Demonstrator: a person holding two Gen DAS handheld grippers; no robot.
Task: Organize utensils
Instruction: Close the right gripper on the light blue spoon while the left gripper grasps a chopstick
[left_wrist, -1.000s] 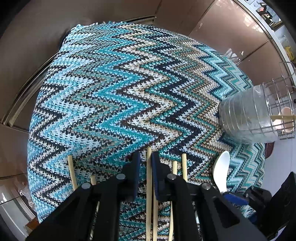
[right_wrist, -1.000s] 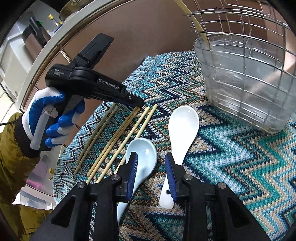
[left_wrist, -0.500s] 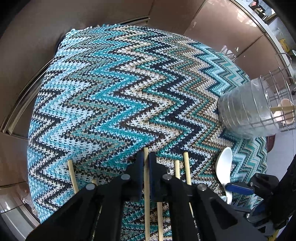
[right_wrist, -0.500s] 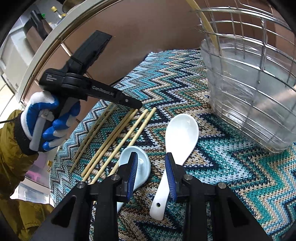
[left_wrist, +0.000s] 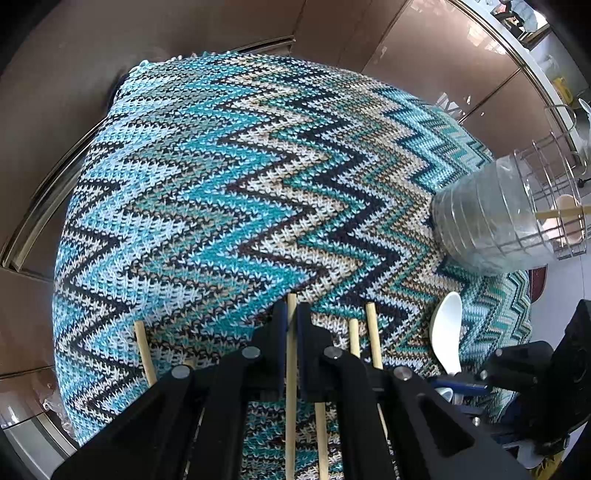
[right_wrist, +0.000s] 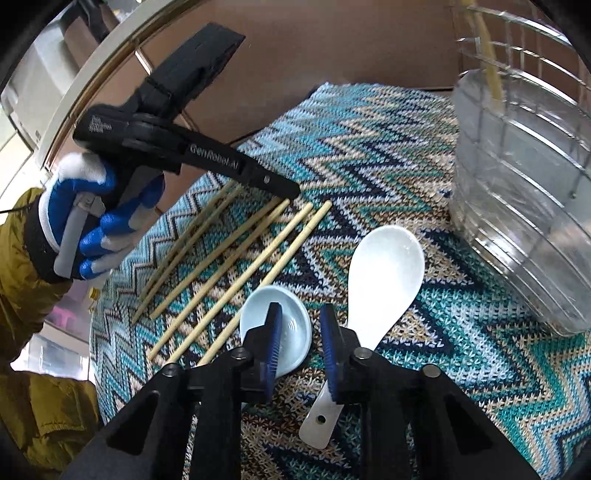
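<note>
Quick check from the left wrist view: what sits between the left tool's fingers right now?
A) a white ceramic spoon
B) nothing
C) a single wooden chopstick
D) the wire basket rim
C: the left tool has closed its fingers around one pale wooden chopstick, lying on the zigzag knit cloth.

The left claw (left_wrist: 291, 325) hides part of the chopstick (left_wrist: 291, 413), whose near end leaves the picture's bottom edge.
</note>
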